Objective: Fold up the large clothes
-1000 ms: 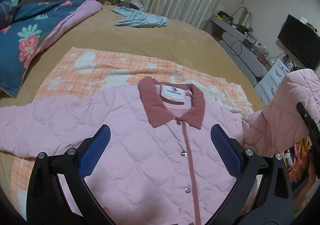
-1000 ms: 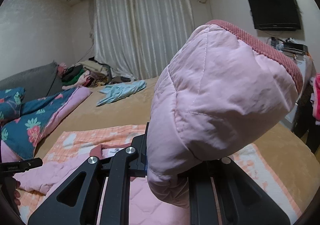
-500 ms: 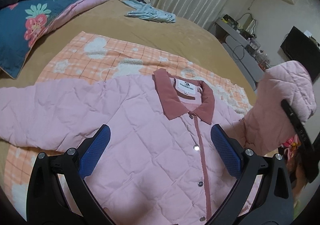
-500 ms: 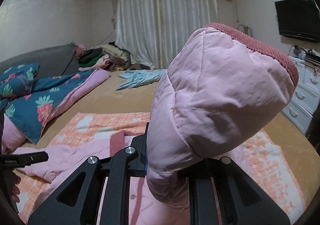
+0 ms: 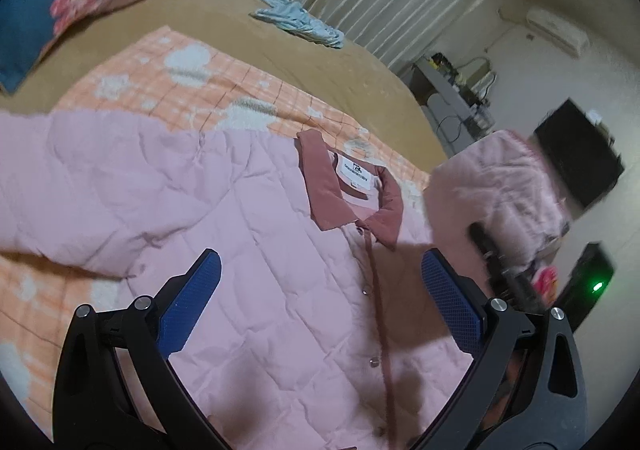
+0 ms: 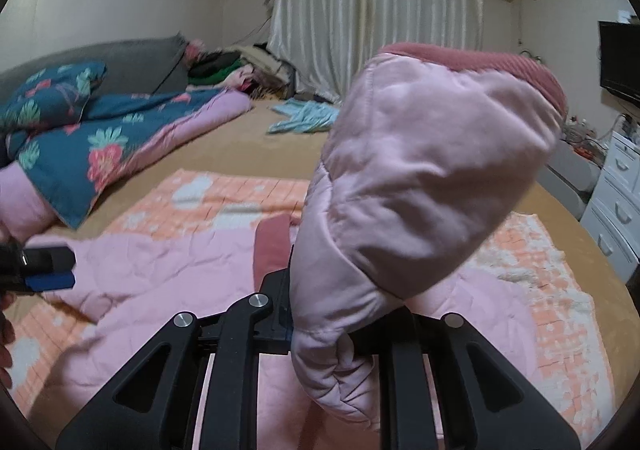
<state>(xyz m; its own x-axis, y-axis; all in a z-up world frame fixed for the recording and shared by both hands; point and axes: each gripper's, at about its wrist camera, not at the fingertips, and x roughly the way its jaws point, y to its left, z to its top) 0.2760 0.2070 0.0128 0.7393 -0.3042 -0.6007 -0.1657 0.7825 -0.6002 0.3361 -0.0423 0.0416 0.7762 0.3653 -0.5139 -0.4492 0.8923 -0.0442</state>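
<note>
A pink quilted jacket (image 5: 248, 250) with a dusty-red collar (image 5: 320, 185) lies face up on an orange checked blanket (image 5: 192, 81) on the bed. My left gripper (image 5: 320, 302) is open and empty, hovering over the jacket's chest. My right gripper (image 6: 344, 314) is shut on the jacket's sleeve (image 6: 420, 177), held up above the jacket body; its red cuff points up. In the left wrist view the lifted sleeve (image 5: 496, 185) and the right gripper show at the right. The jacket's other sleeve (image 5: 60, 177) lies spread out to the left. In the right wrist view my left gripper (image 6: 44, 270) shows at the left edge.
A blue floral quilt (image 6: 80, 145) lies along the bed's left side. A light blue garment (image 6: 304, 117) lies at the far end near the curtains. White drawers (image 6: 616, 193) and a wall TV (image 6: 620, 61) stand to the right of the bed.
My right gripper has carried the held sleeve leftward, over the jacket body. My left gripper has moved in lower over the jacket's chest and stays open.
</note>
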